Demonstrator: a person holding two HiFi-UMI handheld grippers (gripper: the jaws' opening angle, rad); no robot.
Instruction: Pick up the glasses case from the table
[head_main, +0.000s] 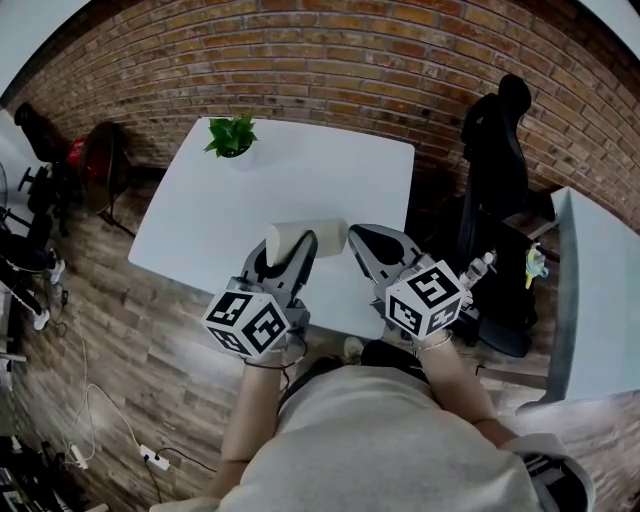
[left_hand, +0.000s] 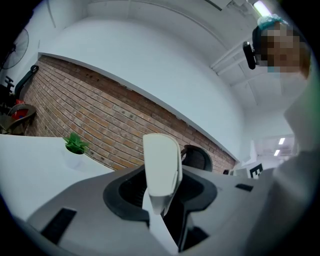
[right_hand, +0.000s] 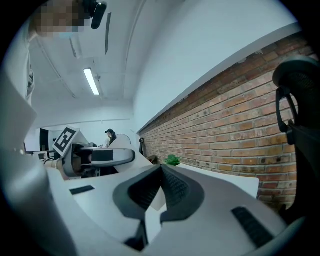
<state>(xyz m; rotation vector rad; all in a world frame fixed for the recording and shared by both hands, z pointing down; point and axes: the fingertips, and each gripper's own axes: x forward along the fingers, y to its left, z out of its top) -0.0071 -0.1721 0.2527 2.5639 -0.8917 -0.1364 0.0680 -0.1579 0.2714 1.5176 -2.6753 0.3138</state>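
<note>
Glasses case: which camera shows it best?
The left gripper view: the glasses case fills the middle, clamped between the jaws of the left gripper. The head view shows it small, partly covered by that gripper. The right gripper view hardly shows it.

Cream, rounded glasses case (head_main: 320, 238) crosswise in the left tongs' (head_main: 287, 250) grip

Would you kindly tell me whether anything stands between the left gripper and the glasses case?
Nothing visible does. The glasses case sits between the jaws of the left gripper, which are shut on it. The right gripper is shut and empty beside it; the potted plant stands at the far edge of the table.
</note>
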